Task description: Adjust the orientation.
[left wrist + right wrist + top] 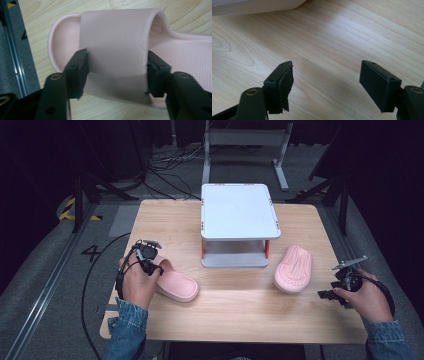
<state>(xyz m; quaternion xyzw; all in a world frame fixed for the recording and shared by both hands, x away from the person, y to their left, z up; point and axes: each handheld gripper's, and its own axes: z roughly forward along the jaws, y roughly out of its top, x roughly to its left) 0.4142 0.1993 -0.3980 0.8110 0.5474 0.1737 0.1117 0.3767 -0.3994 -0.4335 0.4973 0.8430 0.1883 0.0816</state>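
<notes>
Item: pink foam slide sandal (117, 62), upright, near-left on the light wooden table (240, 310). Left gripper (117, 72) clamps its strap: grasp step. Right gripper (334, 85) idle, jaws wide, empty. Next: a steady lift, probably toward the white two-tier shelf (239, 210).

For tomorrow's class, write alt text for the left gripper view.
The left gripper closes its two black fingers on the strap of a pink slipper, one on each edge. The slipper lies upright on a light wooden table.
</notes>
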